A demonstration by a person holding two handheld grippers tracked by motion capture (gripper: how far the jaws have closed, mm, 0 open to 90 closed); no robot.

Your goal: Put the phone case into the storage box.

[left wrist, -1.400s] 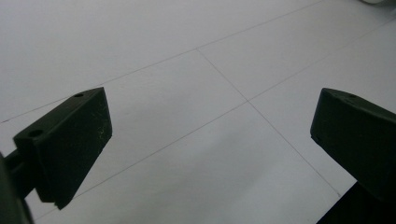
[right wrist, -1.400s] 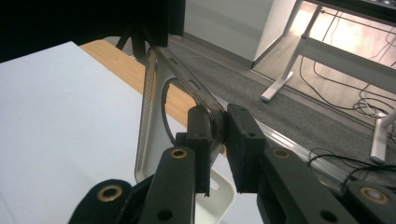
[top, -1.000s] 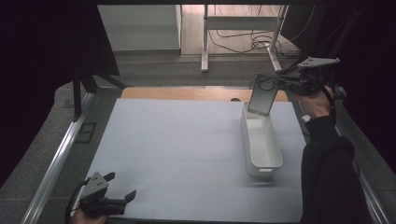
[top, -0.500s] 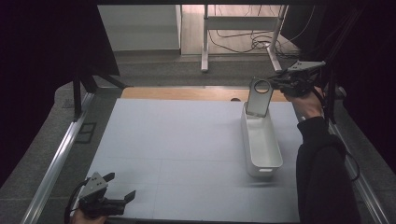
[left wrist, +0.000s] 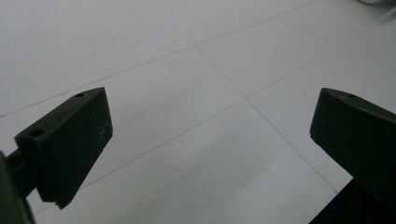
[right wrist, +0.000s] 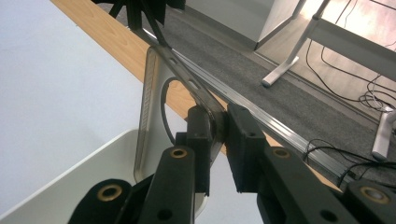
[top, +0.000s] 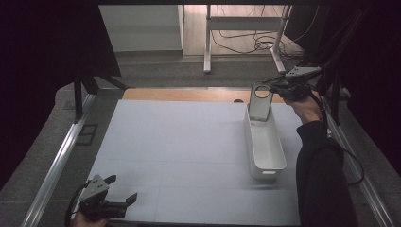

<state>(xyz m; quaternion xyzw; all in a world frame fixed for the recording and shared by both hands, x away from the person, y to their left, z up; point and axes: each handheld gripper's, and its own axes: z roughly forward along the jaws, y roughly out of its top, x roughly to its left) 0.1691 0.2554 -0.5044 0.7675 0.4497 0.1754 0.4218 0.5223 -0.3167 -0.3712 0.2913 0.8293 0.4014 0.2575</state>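
Over the bin's (top: 265,146) far end, right hand-held gripper (top: 279,90) clamping a grey plate (top: 260,101); left one (top: 120,198) agape

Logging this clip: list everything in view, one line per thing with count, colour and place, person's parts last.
Table top: one, pale grey-white sheet, centre, with a wooden strip along its far edge.
Tray: one, white, long and narrow, right side of the table.
Flat plate with round hole: one, grey metal, held upright over the tray's far end.
Desk legs and cables: white legs, dark cables, on the floor beyond the table.
Right claw: one, black, shut on the plate's edge.
Left claw: one, black, open, near left corner, above bare table.
Sleeve: one, black, right side.
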